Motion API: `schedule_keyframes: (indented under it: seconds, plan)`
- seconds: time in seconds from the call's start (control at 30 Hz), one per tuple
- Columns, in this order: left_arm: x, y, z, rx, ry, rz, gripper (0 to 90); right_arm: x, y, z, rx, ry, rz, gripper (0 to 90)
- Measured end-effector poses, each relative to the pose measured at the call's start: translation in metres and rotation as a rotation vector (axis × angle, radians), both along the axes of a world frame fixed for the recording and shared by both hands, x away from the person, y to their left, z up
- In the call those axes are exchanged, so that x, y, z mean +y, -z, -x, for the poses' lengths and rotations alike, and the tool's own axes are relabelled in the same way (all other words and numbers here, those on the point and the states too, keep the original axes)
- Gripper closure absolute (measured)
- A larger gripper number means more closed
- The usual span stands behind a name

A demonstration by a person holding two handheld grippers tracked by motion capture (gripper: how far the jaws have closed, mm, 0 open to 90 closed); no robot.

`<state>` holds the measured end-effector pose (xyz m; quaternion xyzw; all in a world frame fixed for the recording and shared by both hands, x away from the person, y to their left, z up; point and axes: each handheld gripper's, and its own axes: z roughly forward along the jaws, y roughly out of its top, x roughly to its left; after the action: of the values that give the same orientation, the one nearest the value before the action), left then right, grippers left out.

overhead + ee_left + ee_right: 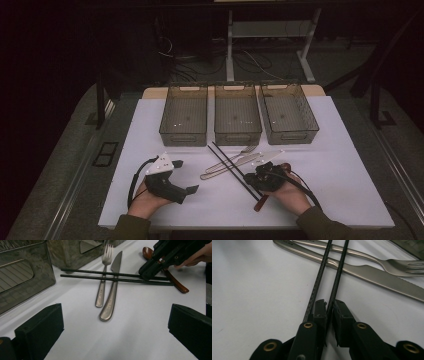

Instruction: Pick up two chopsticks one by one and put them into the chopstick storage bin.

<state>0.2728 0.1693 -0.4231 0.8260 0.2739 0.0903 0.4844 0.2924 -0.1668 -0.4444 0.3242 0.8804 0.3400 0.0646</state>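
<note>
Right gripper point(329, 305): your jaws stand almost together on one of the two black chopsticks point(336, 282); the other stick point(318, 281) runs just outside the left jaw, so you are pinching one, not the pair.
Left gripper point(191, 189): jaws spread wide with nothing between them, resting on the white table point(345, 165) well apart from the cutlery.
Where the chopsticks lie: side by side across the handles of the steel fork point(103, 277) and table knife point(111, 287), touching both; a brown wooden spoon point(172, 277) sits just beyond your right gripper's jaws.
Handling: the sticks look thin, stiff and light, with a smooth rounded shaft that may roll or swivel in a flat-padded pinch.
Where to hold: you grip close to one end, so the long free length will likely droop or pivot; a hold nearer the middle would probably balance better.
Risk: lifting may drag the second stick or nudge the fork and knife under it.
Destination: three clear plastic bins point(237, 117) stand in a row at the far side, apparently with no cutlery in them.
Writing: faint small marks show on the gripped area of the shaft and on the knife and fork handles, too small to read.
</note>
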Motion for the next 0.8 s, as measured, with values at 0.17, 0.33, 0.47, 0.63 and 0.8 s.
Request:
schedule_keyframes:
  seconds: [0.17, 0.33, 0.47, 0.63, 0.8]
  plan:
    - [0.0005, -0.0001, -0.0001, 0.0, 0.001, -0.004, 0.0, -0.0004, 0.0, -0.0017, -0.007, 0.022, 0.005, 83.1]
    - [0.0007, -0.0001, -0.0002, -0.001, 0.002, -0.003, 0.0, -0.0001, 0.0004, -0.0025, -0.011, 0.029, 0.007, 83.3]
    - [0.0004, -0.0002, 0.0001, -0.002, 0.001, -0.001, 0.0, 0.0, 0.0005, -0.0019, -0.023, 0.034, 0.014, 84.2]
    - [0.0006, -0.0002, 0.0, -0.002, 0.002, -0.003, 0.0, -0.0021, 0.0005, -0.0029, -0.019, 0.045, 0.005, 84.4]
    - [0.0011, -0.0004, -0.0003, -0.004, 0.004, -0.006, 0.0, -0.0088, -0.0007, -0.0057, 0.0, 0.063, -0.029, 84.5]
